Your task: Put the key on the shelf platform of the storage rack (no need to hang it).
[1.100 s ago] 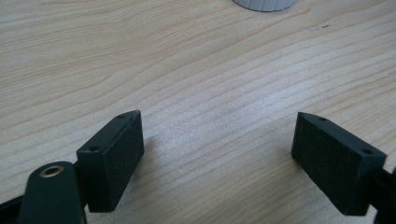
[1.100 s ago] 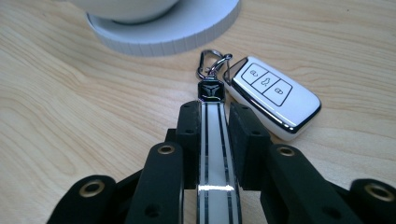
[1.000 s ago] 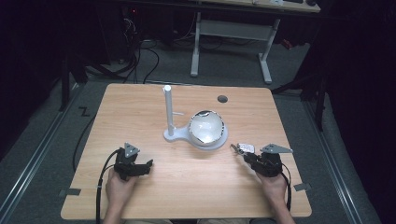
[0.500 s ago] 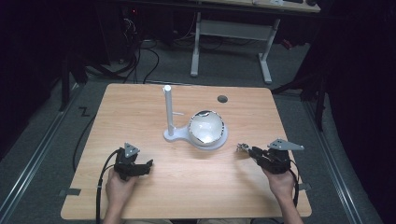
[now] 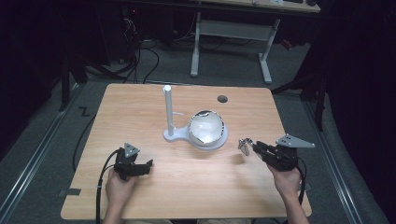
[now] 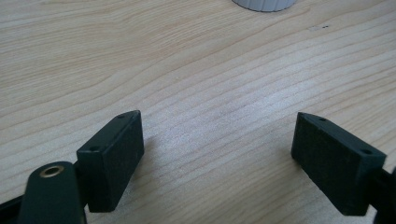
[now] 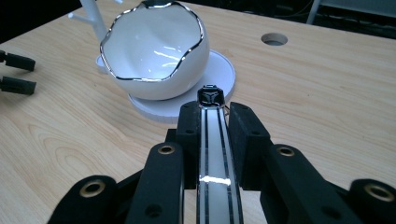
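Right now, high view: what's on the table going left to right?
Left hand-held gripper → white stand post → white bowl on its round base → small silvery piece clamped in the right hand-held gripper, whose body follows → table edge.
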`<state>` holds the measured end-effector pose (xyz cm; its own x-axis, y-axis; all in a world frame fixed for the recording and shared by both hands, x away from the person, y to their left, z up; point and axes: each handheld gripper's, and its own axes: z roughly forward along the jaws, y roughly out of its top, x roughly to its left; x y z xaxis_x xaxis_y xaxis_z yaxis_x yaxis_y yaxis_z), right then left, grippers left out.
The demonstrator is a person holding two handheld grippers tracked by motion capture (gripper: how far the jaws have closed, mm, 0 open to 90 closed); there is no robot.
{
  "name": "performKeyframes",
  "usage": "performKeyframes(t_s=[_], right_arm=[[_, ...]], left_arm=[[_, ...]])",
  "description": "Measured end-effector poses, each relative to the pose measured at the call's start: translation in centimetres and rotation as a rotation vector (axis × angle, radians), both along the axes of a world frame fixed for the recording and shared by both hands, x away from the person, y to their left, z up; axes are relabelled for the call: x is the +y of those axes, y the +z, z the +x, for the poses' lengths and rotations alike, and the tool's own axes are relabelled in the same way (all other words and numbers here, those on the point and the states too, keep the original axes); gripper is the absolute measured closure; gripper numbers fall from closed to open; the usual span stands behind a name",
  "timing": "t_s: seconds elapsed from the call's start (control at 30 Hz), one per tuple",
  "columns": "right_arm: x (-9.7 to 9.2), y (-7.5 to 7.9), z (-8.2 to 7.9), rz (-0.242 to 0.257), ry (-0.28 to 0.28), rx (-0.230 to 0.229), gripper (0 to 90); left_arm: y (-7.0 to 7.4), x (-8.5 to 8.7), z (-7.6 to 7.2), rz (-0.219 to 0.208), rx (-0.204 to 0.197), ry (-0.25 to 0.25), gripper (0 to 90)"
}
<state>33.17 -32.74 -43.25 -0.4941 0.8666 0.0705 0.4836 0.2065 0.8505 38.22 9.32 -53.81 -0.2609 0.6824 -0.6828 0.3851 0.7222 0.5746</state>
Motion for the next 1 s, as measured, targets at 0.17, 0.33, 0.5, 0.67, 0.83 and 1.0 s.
performKeyframes(t_s=[0.17,0.33,0.5,0.67,0.83,1.0], right_arm=[[0.1,0.7,-0.1,0.011,0.009,-0.013,75.5],[0.3,1.4,-0.1,0.029,0.027,-0.024,75.5],[0.8,1.8,0.2,0.027,0.048,-0.027,75.5],[1.4,2.5,0.4,0.031,0.073,-0.037,75.5],[2.0,3.4,0.6,0.033,0.101,-0.050,75.5],[2.7,4.2,1.1,0.043,0.129,-0.054,75.5]], left_arm=[[0.0,0.0,0.0,0.000,0.000,0.000,17.3],[0.0,0.0,0.0,-0.001,0.000,0.001,17.3],[0.0,0.0,0.0,0.000,0.000,0.000,17.3],[0.0,0.0,0.0,0.000,0.000,0.000,17.3],[0.0,0.0,0.0,0.000,0.000,0.000,17.3],[0.0,0.0,0.0,0.000,0.000,0.000,17.3]])
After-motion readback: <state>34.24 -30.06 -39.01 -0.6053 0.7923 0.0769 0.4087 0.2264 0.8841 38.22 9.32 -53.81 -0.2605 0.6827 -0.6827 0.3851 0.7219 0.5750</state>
